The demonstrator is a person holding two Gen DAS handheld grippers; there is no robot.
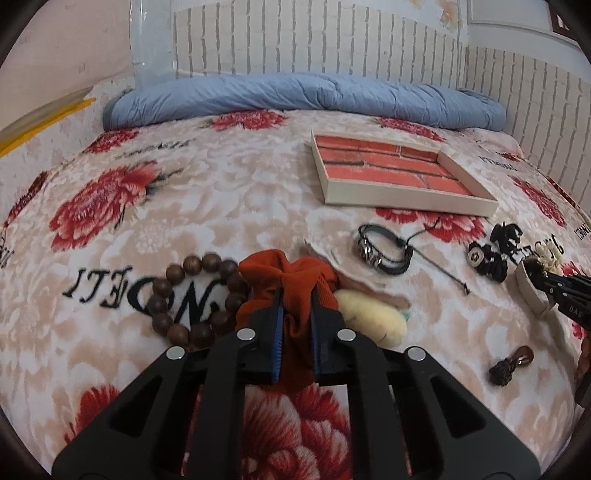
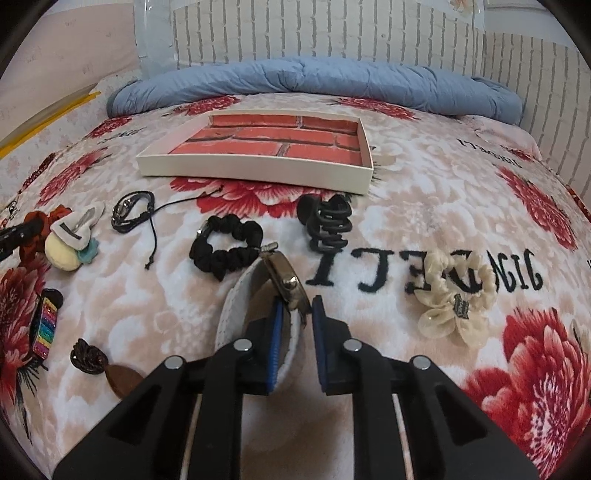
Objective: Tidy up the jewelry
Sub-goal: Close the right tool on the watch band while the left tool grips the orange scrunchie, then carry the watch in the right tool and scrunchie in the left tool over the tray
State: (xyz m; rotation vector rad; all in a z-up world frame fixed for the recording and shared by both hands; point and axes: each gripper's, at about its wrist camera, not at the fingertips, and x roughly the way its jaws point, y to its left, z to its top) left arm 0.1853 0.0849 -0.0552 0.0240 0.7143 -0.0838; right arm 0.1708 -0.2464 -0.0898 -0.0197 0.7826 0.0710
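Left gripper point(image 1: 297, 295) at lower centre of the left wrist view, clamped on a rust-orange scrunchie point(image 1: 291, 280), ribbed fabric bunched between the blue pads. Just left of it, touching, a bracelet of dark brown wooden beads point(image 1: 192, 295); just right, a pale yellow plush hair clip point(image 1: 373, 317).

Right gripper point(image 2: 297, 306) at lower centre of the right wrist view, tongs close together with a white-strapped watch point(image 2: 284, 284) between them: left pad against the strap, right pad a sliver apart from it, so grip cannot be told for sure. Round metal case tilted on edge, crown facing right.

Scattered in the middle band of that view: black scrunchie point(image 2: 225, 247), black claw clip point(image 2: 327, 221), cream scrunchie point(image 2: 454, 295) at right, black cord bracelet point(image 2: 131, 210) at left, rainbow glitter clip point(image 2: 44, 325) at far left.

Above centre, a shallow cream tray point(image 2: 255, 166) lined with red brick print.

Underneath everything, a plush beige blanket point(image 2: 424, 206) with red flowers and black lettering. Along the top, a rolled blue quilt point(image 2: 314, 85) against a white brick-patterned wall point(image 2: 332, 33).
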